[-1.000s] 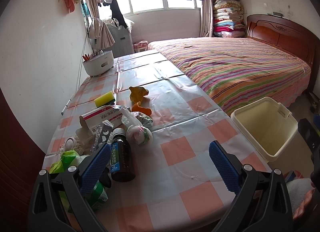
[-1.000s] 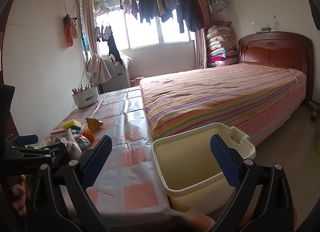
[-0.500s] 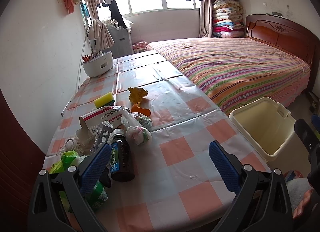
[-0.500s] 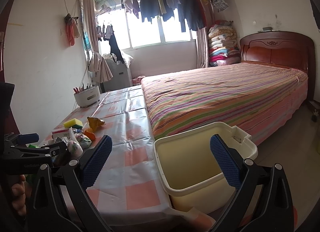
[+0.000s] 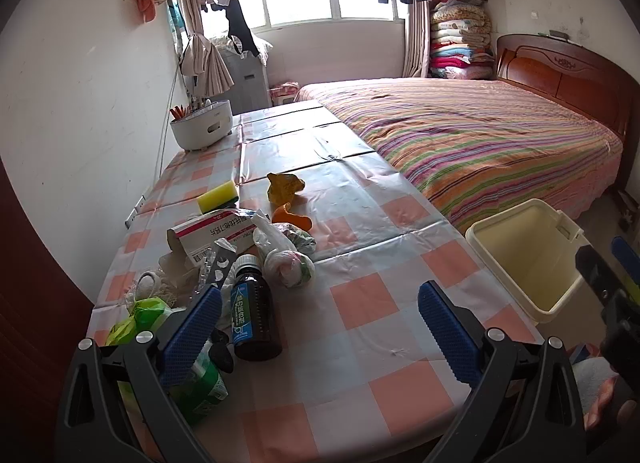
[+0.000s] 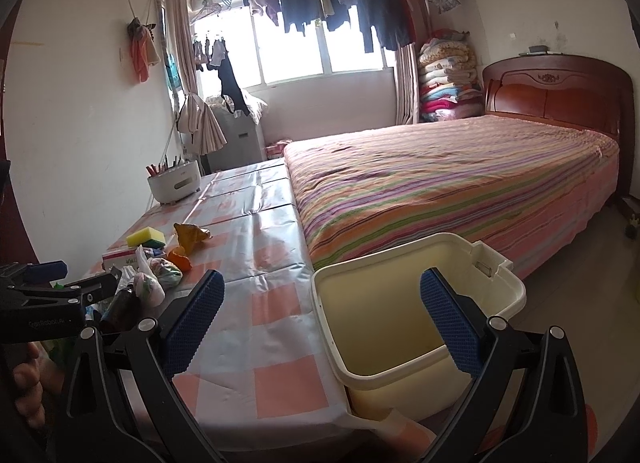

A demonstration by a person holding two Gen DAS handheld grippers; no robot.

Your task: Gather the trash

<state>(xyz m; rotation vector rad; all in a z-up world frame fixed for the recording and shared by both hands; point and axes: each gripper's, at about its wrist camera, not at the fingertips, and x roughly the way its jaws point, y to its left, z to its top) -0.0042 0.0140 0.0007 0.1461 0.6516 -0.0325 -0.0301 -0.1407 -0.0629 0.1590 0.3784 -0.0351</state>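
While both grippers gape empty, the left gripper (image 5: 320, 327) hovers over bare tablecloth (image 5: 360, 343) right of the trash pile (image 5: 248, 263); the right gripper (image 6: 322, 313) straddles the near table edge and the bin (image 6: 420, 303).

- My left finger (image 5: 192, 331) covers half the green wrapper (image 5: 140, 315).
- Bin (image 6: 416, 327) floor sits behind my right finger (image 6: 452, 327).
- Bottle (image 5: 256, 315) label's too small to read.

I see a tablecloth (image 5: 360, 303) checked in pink and pale grey, a yellow sponge (image 5: 217, 191), a brown bottle (image 5: 256, 315) with a blue label, a cream bin (image 6: 400, 323), and a multicoloured striped bedspread (image 6: 440, 183).
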